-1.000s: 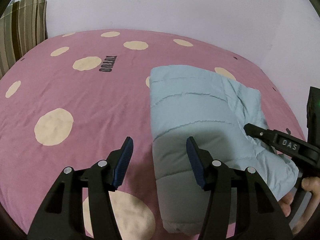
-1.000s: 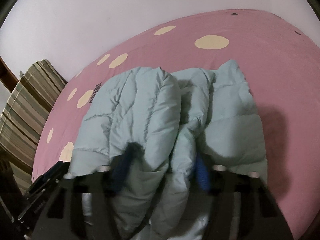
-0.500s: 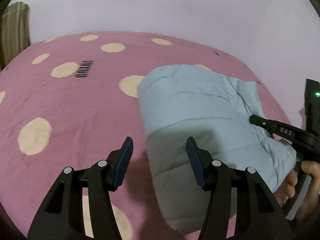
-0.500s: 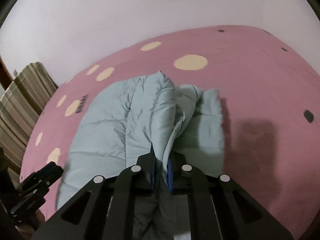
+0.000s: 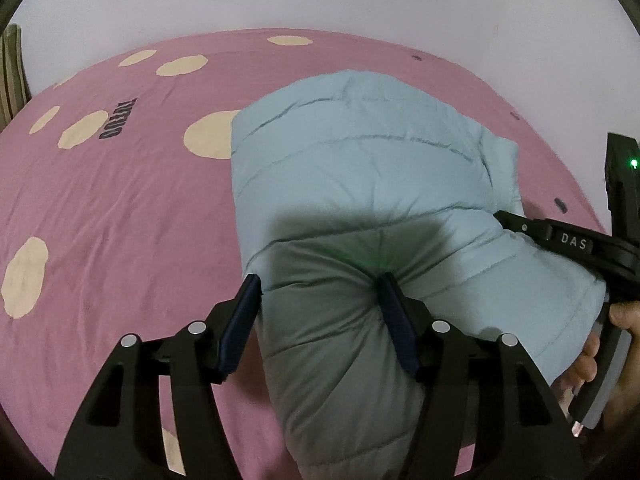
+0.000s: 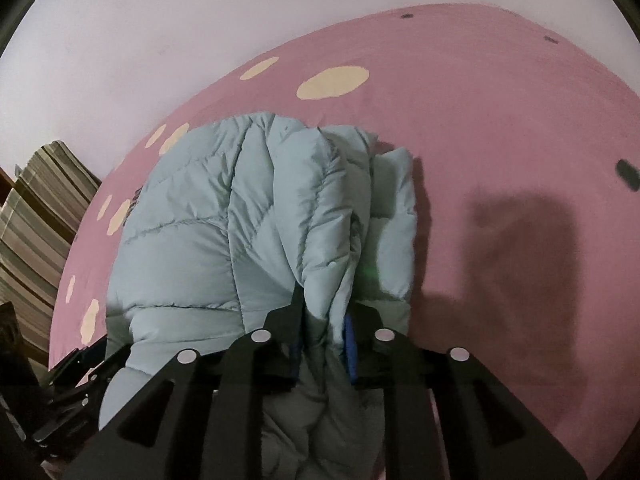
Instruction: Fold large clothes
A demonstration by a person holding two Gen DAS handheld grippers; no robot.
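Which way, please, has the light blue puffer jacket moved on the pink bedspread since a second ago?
Yes: in the left wrist view the jacket has slid left, now covering part of the cream spot beside the printed lettering on the bedspread.

Jacket (image 5: 360,184): quilted, puffy cloth with a slight sheen. Bedsheet (image 5: 120,208): matt woven cloth, lightly creased. Left tongs (image 5: 320,320): matt black plastic, silvery metal screws.
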